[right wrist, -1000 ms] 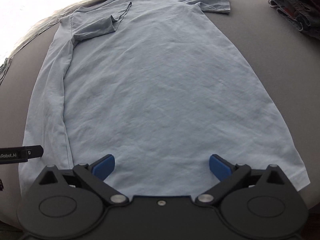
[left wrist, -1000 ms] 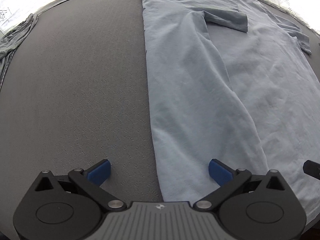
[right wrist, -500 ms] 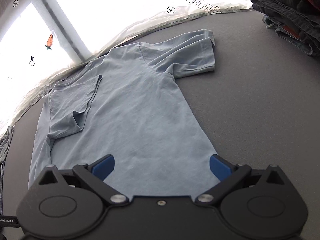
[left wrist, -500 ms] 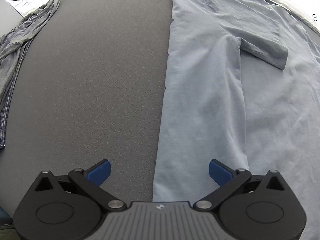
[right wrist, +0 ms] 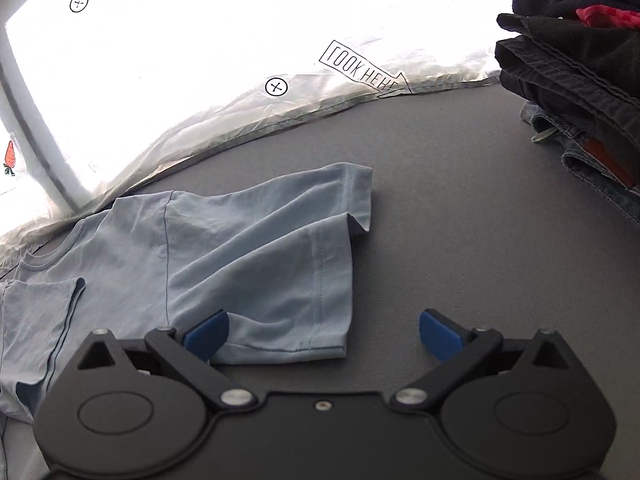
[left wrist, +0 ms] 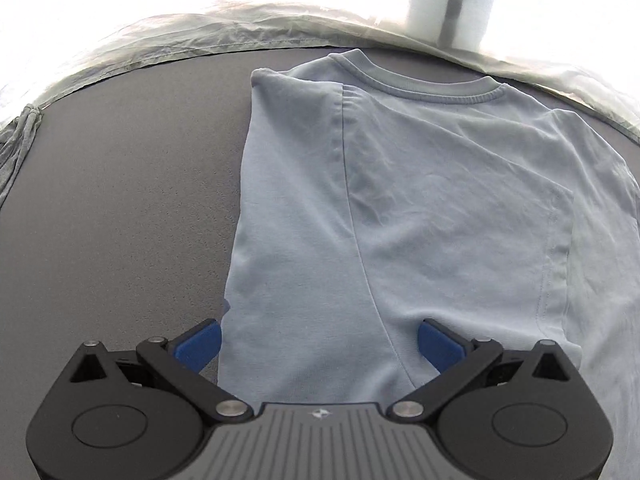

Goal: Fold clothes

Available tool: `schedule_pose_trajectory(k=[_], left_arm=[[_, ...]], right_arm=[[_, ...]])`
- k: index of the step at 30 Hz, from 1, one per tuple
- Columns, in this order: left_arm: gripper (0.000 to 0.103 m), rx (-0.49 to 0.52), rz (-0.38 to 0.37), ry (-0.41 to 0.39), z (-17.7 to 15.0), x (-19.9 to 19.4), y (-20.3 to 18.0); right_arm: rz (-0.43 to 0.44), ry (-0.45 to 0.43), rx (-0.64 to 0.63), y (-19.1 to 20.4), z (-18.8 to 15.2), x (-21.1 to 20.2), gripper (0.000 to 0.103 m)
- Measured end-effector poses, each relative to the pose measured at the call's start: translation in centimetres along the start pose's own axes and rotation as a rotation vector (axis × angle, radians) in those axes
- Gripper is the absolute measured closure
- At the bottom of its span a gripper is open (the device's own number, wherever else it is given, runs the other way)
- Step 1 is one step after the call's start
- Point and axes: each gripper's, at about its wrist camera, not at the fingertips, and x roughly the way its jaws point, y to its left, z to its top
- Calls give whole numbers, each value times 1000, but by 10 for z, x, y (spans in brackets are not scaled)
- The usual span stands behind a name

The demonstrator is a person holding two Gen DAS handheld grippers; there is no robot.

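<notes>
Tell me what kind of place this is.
Probably a staged data-collection setup: a light blue T-shirt on a grey table, a stack of folded dark clothes, and a "LOOK HERE" marker.

1. The left gripper (left wrist: 319,344) is held low and points forward, its jaws spread wide apart.
2. Its blue fingertips (left wrist: 199,345) grip nothing.
3. The right gripper (right wrist: 323,335) sits at a similar low, forward-facing angle, its jaws equally wide.
4. Its blue fingertips (right wrist: 440,337) are likewise empty.
</notes>
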Motion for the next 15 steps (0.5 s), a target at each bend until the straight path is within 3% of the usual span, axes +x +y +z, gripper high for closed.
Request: schedule_pose_trajectory(k=[6, 10, 12, 14, 15], left_arm=[[0, -27, -59, -6, 3, 10, 10], [0, -27, -54, -17, 3, 10, 8], [0, -28, -56, -12, 4, 10, 9], [0, -25, -61, 7, 7, 10, 11], [0, -25, -62, 20, 9, 10, 11]], right_arm=[[49, -26, 73, -6, 26, 24, 5], [112, -22, 151, -3, 34, 30, 23], [111, -21, 176, -2, 36, 32, 28], [68, -13, 165, 2, 37, 33, 41], [57, -4, 175, 1, 39, 34, 52]])
